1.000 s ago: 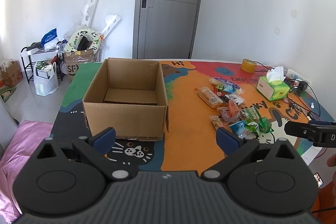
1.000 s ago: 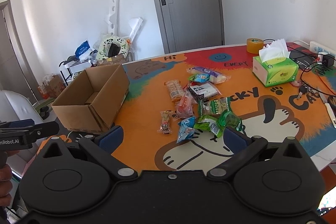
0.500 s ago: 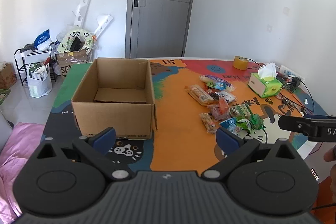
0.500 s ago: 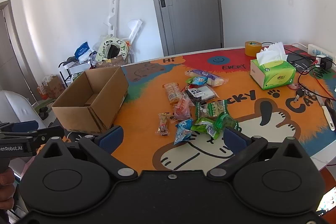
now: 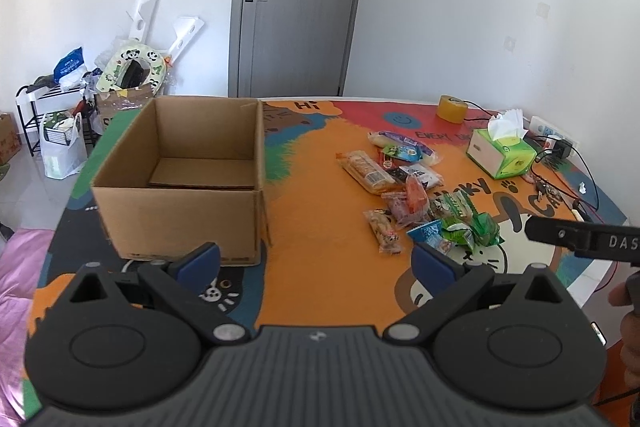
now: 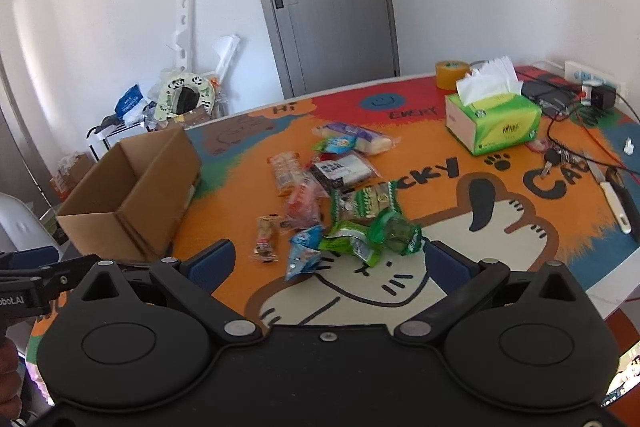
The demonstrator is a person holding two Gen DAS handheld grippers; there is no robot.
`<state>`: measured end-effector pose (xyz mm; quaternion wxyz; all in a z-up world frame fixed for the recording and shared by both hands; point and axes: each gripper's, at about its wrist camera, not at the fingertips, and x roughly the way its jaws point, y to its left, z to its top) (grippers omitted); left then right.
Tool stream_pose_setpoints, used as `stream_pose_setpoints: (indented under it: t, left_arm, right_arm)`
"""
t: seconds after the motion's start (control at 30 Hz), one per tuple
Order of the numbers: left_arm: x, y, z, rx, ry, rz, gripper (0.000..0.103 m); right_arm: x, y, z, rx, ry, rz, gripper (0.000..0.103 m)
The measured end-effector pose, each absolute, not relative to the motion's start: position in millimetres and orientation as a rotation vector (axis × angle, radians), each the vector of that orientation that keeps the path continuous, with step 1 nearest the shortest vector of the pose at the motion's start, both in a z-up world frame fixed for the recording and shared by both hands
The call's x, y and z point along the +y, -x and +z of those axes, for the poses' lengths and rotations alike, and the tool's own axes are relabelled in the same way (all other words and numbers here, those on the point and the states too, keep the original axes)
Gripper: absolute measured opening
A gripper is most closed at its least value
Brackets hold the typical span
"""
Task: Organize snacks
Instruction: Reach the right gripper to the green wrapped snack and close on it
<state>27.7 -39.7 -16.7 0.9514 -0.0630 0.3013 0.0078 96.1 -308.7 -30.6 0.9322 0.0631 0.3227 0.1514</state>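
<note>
Over the near table edge both my tools hung empty, left gripper (image 5: 316,259) and right gripper (image 6: 328,261) each with jaws wide apart. Snacks (image 6: 340,195) lay heaped mid-table, well apart from the box (image 5: 180,203), which sat empty. Best start, I judged: drop onto the nearest green packet (image 6: 374,235), pinch one edge only. My left view showed the box floor; my right view showed keys (image 6: 556,159).

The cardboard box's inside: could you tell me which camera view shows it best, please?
The left wrist view: it faces the cardboard box nearly head-on and shows its bare floor. The right wrist view catches it obliquely at the left, with the floor mostly hidden by its walls.
</note>
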Motion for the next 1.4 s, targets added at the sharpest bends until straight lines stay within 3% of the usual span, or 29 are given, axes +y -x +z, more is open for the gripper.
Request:
stream_pose_setpoints:
  t: [0.7, 0.8, 1.1, 1.4]
  left_arm:
    - [-76, -94, -60, 0.628, 0.164, -0.07, 0.098]
    - [-80, -103, -65, 0.635, 0.165, -0.081, 0.097]
    - [-84, -137, -84, 0.671, 0.175, -0.092, 0.084]
    - [-91, -164, -101, 0.716, 0.189, -0.105, 0.065]
  right_arm:
    - [-340, -143, -89, 0.667, -0.197, 0.247, 0.103]
    - [-344, -151, -95, 0.672, -0.209, 0.234, 0.097]
    - [-344, -172, -107, 0.694, -0.22, 0.243, 0.078]
    - [-340, -193, -120, 0.726, -0.232, 0.253, 0.071]
